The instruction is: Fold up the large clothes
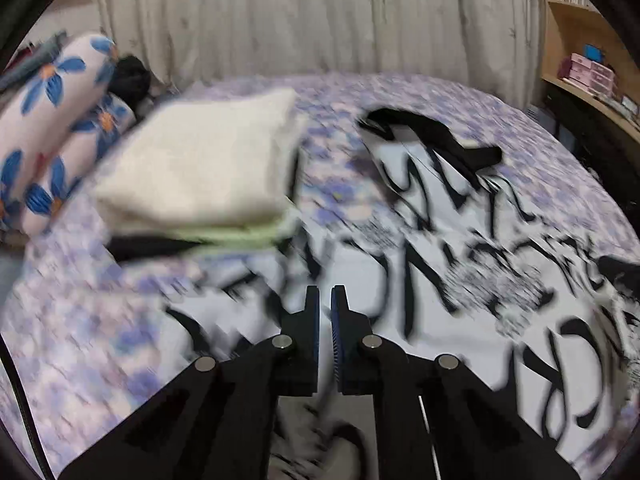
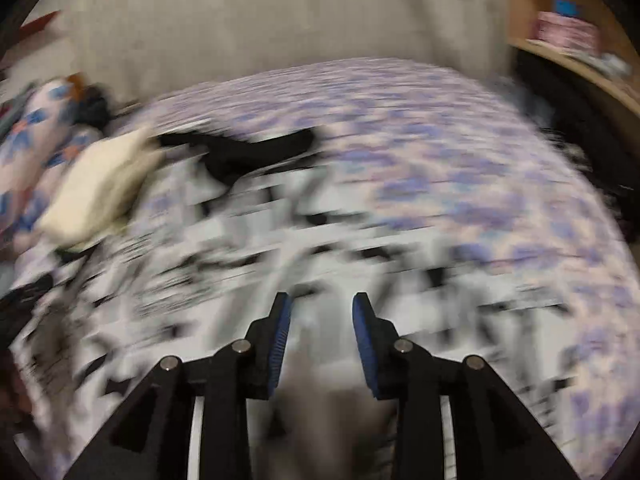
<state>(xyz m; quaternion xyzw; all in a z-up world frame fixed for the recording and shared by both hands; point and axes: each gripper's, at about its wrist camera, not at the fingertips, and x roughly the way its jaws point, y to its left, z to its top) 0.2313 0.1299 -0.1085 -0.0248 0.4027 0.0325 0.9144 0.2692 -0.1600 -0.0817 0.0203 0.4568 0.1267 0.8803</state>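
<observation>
A large white garment with black brush-stroke print (image 1: 460,264) lies spread on the bed, its black collar (image 1: 432,136) at the far end. My left gripper (image 1: 325,300) is over its near edge, jaws almost closed with a thin gap; cloth shows below the pads, but a grip on it cannot be told. In the right wrist view the same garment (image 2: 224,256) lies blurred under my right gripper (image 2: 321,308), which is open with nothing between its fingers, above the cloth.
The bed has a purple floral sheet (image 1: 88,344). A stack of folded cream and green clothes (image 1: 200,172) sits at the left, beside flowered pillows (image 1: 48,120). A curtain (image 1: 320,16) hangs behind, wooden shelves (image 1: 588,68) stand at the right.
</observation>
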